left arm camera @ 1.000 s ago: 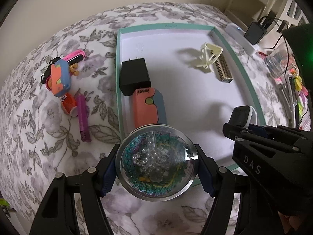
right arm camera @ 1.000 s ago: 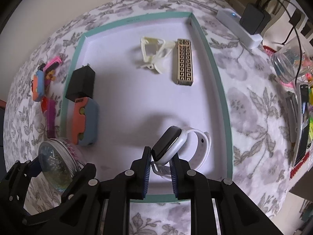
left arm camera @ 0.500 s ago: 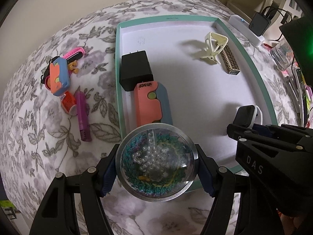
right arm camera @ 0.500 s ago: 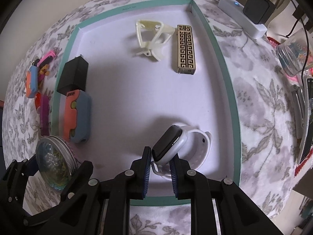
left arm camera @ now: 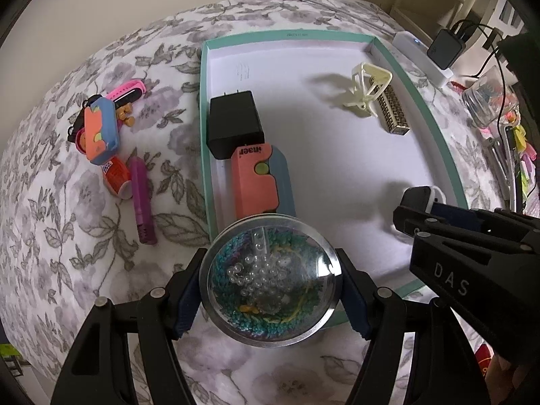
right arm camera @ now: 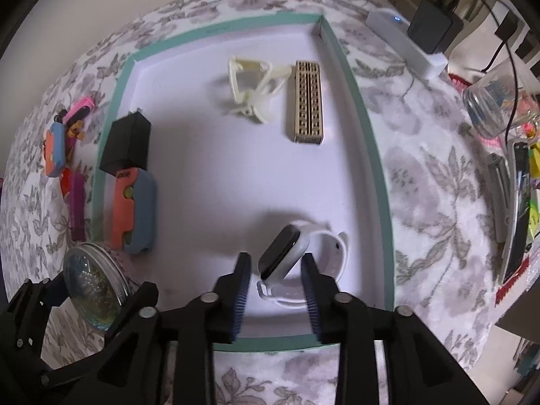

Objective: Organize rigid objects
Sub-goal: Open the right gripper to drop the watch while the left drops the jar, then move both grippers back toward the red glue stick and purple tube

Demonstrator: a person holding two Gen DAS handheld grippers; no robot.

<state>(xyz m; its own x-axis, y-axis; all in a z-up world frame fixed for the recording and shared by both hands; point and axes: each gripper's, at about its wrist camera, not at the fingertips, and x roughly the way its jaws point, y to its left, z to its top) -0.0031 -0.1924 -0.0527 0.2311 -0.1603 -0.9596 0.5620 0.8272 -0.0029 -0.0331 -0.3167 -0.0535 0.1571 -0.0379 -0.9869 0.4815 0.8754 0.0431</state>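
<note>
Right gripper (right arm camera: 275, 292) body is blocking the tray's (left arm camera: 202, 108) near right corner in the left view, and only the watch (right arm camera: 281, 256) face top is peeking over it there. Left gripper's (left arm camera: 270, 285) jar (left arm camera: 270, 280) is covering the tray's near left corner; jar contents are blurring under the domed lid: clear beads over teal and yellow bits, exact items unreadable. The pile left of the tray is overlapping, so parts are hard to separate. Desk clutter at the right is getting cut off by the lens edge.

Counts: one tray holding five things: one black charger (left arm camera: 233, 125), one orange-blue case (left arm camera: 261, 182), one cream clip (right arm camera: 253, 89), one patterned bar (right arm camera: 307, 101), one watch. One jar. Outside on the floral cloth (left arm camera: 67, 236): one purple stick (left arm camera: 141, 199), one more orange-blue case (left arm camera: 101, 131), a pink strap, some small orange bits.

Watch is sitting in the tray's near right part, propped on its white band, face tilting up-left, long axis running diagonally from near left to far right in the right view.

Left gripper is clamping the jar by its sides, over the tray's near left edge. Right gripper's jaws are opening, pads standing clear on either side of the watch, not pressing it
</note>
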